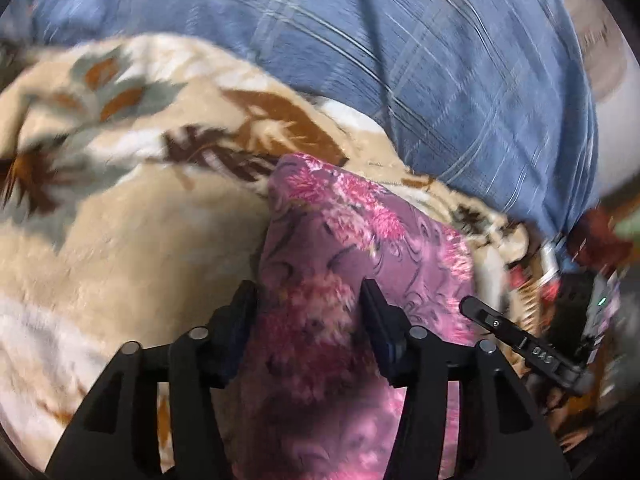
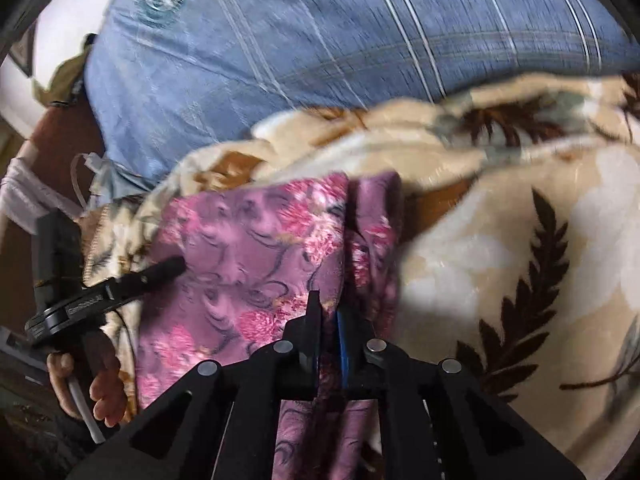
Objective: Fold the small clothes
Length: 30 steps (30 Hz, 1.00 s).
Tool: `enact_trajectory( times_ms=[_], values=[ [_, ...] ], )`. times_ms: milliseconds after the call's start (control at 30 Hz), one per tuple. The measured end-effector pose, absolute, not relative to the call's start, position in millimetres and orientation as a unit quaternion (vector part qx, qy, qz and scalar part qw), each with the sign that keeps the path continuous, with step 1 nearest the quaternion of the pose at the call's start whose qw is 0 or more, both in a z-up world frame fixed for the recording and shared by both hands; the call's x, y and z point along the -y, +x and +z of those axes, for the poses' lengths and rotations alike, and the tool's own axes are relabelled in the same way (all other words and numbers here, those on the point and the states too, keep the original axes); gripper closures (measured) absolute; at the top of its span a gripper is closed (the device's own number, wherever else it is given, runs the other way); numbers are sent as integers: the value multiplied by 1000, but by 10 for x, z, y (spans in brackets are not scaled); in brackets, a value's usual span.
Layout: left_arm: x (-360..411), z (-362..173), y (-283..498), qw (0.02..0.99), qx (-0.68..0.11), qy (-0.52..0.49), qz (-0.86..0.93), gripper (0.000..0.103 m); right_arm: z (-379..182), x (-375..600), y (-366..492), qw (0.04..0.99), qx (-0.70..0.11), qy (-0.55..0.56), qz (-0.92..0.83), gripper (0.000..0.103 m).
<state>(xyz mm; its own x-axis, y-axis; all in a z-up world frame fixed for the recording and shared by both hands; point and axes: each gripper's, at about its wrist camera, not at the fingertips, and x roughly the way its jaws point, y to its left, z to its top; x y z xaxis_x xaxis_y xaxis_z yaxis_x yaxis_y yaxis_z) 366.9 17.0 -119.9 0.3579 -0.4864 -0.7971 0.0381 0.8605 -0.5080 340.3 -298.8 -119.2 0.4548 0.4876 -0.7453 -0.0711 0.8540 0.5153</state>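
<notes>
A small purple cloth with pink flowers lies on a beige floral blanket. My left gripper is open, its two black fingers straddling the cloth's near part. The right gripper also shows at the right edge of the left wrist view. In the right wrist view the same cloth lies ahead, and my right gripper is shut on a bunched fold of its right edge. The left gripper shows at the left of that view, held by a hand.
A big blue plaid pillow sits behind the cloth, also in the right wrist view. The beige blanket covers the surface around it. Both views are motion-blurred.
</notes>
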Motion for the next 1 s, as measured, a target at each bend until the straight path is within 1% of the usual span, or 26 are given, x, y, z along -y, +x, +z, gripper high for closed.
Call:
enact_trajectory(
  times_ms=[33,67,133,167,200,233,267,300,433,467,500,533,567,600,633,700,733,767,800,833,933,967,1000],
  values=[
    [-262,-1179,3635,792,-546,-222,-161,45,-1162,3030,3389,824,-489,225,174,87],
    [-302,-1169,3602,790,-547,-226,-160,45,-1148,3061,3393,816,-491,242,184,76],
    [-306,-1160,3553,792,-549,-212,-160,43,-1177,3105,3398,799,-498,270,201,61],
    [-264,-1188,3546,795,-550,-196,-162,43,-1203,3093,3398,795,-502,273,205,60],
    [-229,-1228,3548,797,-549,-190,-164,43,-1251,3056,3405,790,-511,268,207,61],
    [-191,-1252,3549,798,-549,-187,-164,56,-1298,3000,3416,789,-521,257,200,66],
    [-150,-1283,3556,797,-549,-186,-168,61,-1353,2943,3438,790,-534,238,183,88],
    [-116,-1277,3554,801,-547,-178,-165,61,-1403,2902,3450,792,-544,217,171,97],
    [24,-1115,3424,827,-530,-119,-149,62,-1271,2849,3389,804,-540,186,163,96],
    [35,-1064,3369,829,-530,-107,-145,62,-1188,2822,3331,808,-537,179,164,90],
    [29,-1017,3291,830,-530,-102,-143,59,-1111,2808,3230,813,-529,179,166,90],
    [1,-997,3234,829,-529,-103,-147,53,-1077,2809,3127,815,-523,186,168,86],
    [-36,-976,3125,831,-526,-104,-150,50,-1077,2809,2972,812,-520,199,176,74],
    [-79,-974,2947,835,-519,-105,-147,46,-1115,2807,2807,807,-518,214,186,70],
    [-117,-984,2846,838,-516,-105,-145,46,-1174,2776,2704,804,-518,223,190,69],
    [-131,-1064,2591,841,-512,-105,-140,46,-1325,2722,2489,797,-524,233,187,70],
    [-117,-1120,2478,842,-512,-102,-137,46,-1359,2687,2397,804,-522,224,176,76],
    [-74,-1148,2427,844,-511,-97,-133,51,-1351,2655,2323,818,-512,206,163,81],
    [-40,-1208,2344,847,-509,-84,-126,70,-1339,2645,2285,825,-506,196,158,84],
    [6,-1244,2342,847,-510,-78,-125,73,-1337,2654,2261,827,-505,195,152,88],
    [19,-1250,2199,858,-497,-75,-105,73,-1315,2727,2130,822,-506,222,138,91],
    [23,-1216,2110,866,-485,-72,-102,70,-1311,2750,2055,817,-507,235,142,90],
    [22,-1213,1984,874,-472,-65,-96,61,-1309,2763,1933,813,-504,250,147,90]
  ],
)
